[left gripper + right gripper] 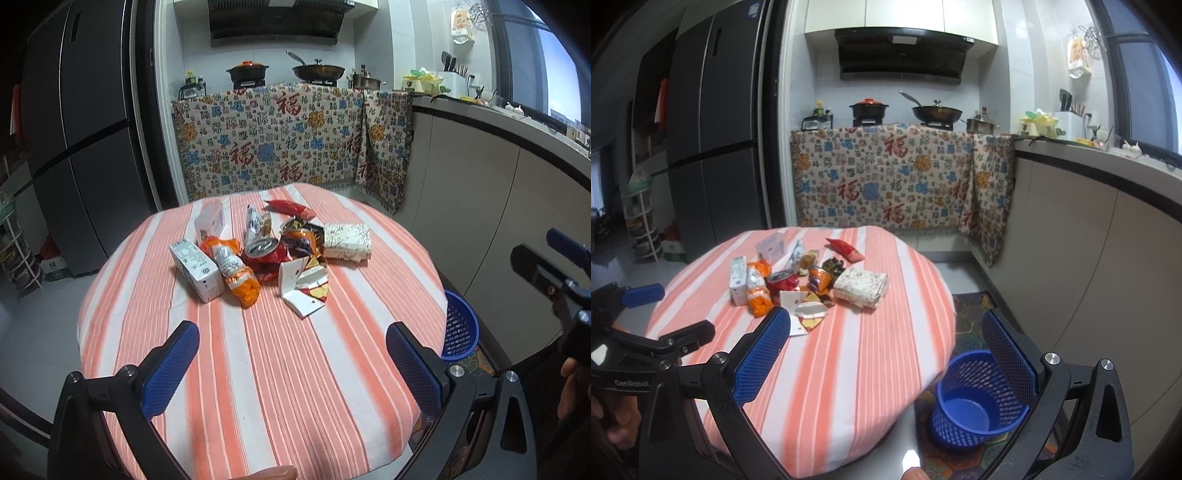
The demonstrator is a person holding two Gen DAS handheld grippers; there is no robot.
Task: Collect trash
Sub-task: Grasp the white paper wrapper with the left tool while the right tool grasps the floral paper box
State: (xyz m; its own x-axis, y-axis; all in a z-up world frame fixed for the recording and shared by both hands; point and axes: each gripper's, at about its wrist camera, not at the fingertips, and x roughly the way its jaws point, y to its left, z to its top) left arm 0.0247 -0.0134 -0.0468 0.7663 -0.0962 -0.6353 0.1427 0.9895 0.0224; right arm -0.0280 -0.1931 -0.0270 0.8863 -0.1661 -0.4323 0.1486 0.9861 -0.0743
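Observation:
A pile of trash lies mid-table on the orange-striped cloth (258,369): a white carton (195,269), an orange wrapper (236,273), a crushed can (260,245), a white folded box (299,284), a floral tissue pack (347,240), a red packet (290,208). The pile also shows in the right wrist view (809,284). My left gripper (291,354) is open and empty, short of the pile. My right gripper (886,350) is open and empty, above the table's right edge. An empty blue mesh basket (971,402) stands on the floor right of the table, also in the left wrist view (460,328).
A grey fridge (713,147) stands at the left. A stove with pots (905,110) and a patterned cloth (886,184) are behind the table. A counter (1089,206) runs along the right. A patterned mat (971,310) lies under the basket.

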